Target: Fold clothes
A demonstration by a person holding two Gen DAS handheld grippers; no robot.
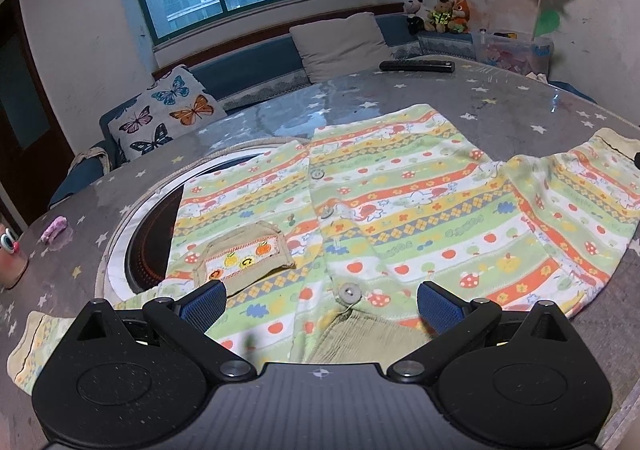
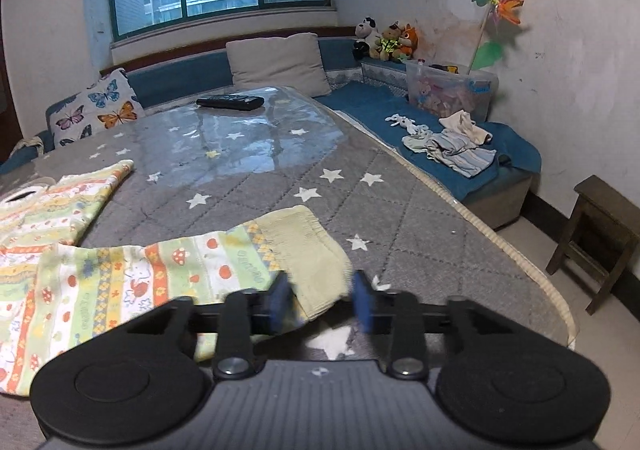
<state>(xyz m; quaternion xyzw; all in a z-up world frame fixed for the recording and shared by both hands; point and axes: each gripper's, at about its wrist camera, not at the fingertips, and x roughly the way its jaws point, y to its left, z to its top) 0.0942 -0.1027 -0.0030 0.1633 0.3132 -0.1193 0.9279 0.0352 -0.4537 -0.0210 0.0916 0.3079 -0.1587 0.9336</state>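
Note:
A child's striped, buttoned shirt [image 1: 400,210] with a beige pocket [image 1: 244,254] lies face up on the grey star-patterned table [image 1: 520,122]. Its collar [image 1: 360,334] is nearest me. My left gripper [image 1: 320,302] hovers open just over the collar, with nothing between its blue pads [image 1: 204,306]. In the right wrist view one sleeve [image 2: 160,282] stretches to the right, ending in a pale yellow cuff [image 2: 304,246]. My right gripper [image 2: 320,302] is low at that cuff. Its blurred fingers [image 2: 280,302] straddle the cuff's near corner, and a narrow gap still shows at the right pad.
A round black hob with a white ring [image 1: 136,234] sits under the shirt's left side. A remote [image 2: 230,102] lies at the far end and a pink item [image 1: 54,230] at the left. Beyond the table's right edge are a sofa with loose clothes [image 2: 452,146] and a wooden stool [image 2: 600,238].

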